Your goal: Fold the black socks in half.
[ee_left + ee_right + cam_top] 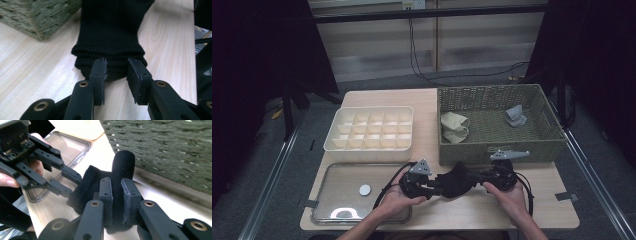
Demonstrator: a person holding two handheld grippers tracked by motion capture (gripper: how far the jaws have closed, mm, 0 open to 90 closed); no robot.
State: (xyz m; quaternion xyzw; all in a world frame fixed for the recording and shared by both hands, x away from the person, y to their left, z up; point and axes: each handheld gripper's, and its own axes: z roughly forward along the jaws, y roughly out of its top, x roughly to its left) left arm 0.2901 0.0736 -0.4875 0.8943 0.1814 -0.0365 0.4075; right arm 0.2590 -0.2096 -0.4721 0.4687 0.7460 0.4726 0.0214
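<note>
The wooden table (492, 210) carries a woven basket (497, 150), compartment box (371, 129), clear tray (337, 200) and black sock (455, 181).

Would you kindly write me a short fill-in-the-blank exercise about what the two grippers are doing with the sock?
1. The sock held between the grippers is ____ in colour.
2. The right gripper is ____ on the sock.
3. The left gripper has its jaws ____ around the sock's cuff.
4. Behind the sock stands a woven ____ holding two more pieces of cloth.

Missing words: black; shut; open; basket
</note>
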